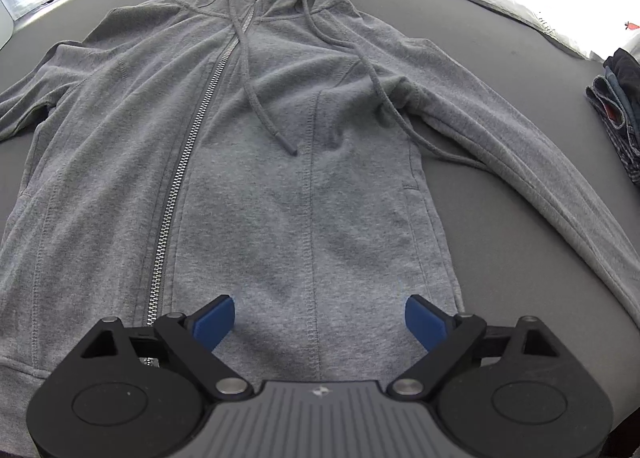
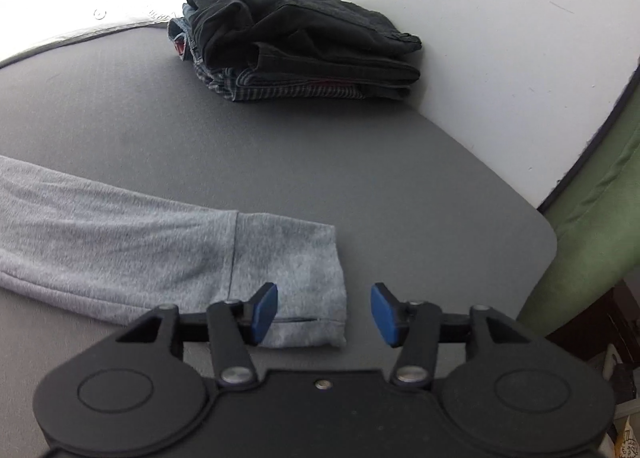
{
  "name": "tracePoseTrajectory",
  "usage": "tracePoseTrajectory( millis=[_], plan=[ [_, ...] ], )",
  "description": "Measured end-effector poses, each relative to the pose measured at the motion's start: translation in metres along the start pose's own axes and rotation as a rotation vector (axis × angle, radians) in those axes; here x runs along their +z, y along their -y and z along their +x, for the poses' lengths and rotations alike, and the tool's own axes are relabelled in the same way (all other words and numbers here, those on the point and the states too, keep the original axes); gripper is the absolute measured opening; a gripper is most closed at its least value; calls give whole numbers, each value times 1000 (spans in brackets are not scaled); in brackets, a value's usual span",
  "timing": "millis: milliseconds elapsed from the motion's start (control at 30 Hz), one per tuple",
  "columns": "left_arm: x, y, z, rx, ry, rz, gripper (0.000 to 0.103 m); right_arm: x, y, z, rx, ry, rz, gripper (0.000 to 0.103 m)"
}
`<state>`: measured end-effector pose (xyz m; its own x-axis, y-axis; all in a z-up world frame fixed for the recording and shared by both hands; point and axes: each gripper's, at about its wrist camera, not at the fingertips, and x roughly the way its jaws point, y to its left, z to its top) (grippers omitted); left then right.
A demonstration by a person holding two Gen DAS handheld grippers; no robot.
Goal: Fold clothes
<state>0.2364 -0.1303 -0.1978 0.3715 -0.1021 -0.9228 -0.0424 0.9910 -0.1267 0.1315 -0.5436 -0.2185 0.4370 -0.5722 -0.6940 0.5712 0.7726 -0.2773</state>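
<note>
Both jaws empty: left gripper (image 1: 320,318) wide over the grey zip hoodie (image 1: 248,177), right gripper (image 2: 324,312) half-open above the sleeve cuff (image 2: 296,278); risk: single-layer pinch drags sleeve crooked, loose drawstring (image 1: 256,97) gets folded in.

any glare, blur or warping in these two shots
Left wrist view: strong fisheye bending, blown-out white beyond the mat, hoodie sharp. Right wrist view: same bending, overexposed top left, slight softness on the sleeve cuff and folded pile.
</note>
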Motion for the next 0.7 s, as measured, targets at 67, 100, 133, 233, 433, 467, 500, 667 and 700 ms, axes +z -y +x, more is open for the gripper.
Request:
tracePoseTrajectory(
  millis=[67,100,133,233,433,467,500,667,700],
  plan=[
    [-4,-12,-9,-10,2,-34,92,1,-7,-11,21,13,9,54],
    [-6,-19,-13,-9,4,-54,92,1,-13,-17,33,18,5,57],
    [-7,-26,-18,-7,6,-75,92,1,-21,-22,54,22,-2,62],
    [-12,-51,-33,11,34,-119,92,3,-47,-41,166,38,-13,79],
    [-21,-115,-70,96,130,-180,93,-1,-142,-81,487,32,-123,79],
    [-22,-127,-75,105,148,-183,93,-2,-165,-91,544,42,-163,79],
    [-23,-139,-78,116,163,-184,93,-4,-187,-100,599,49,-202,79],
    [-14,-215,-94,229,249,-147,93,-23,-288,-164,801,65,-386,80],
    [-10,-232,-96,255,267,-136,93,-27,-305,-178,820,64,-401,81]
  ],
)
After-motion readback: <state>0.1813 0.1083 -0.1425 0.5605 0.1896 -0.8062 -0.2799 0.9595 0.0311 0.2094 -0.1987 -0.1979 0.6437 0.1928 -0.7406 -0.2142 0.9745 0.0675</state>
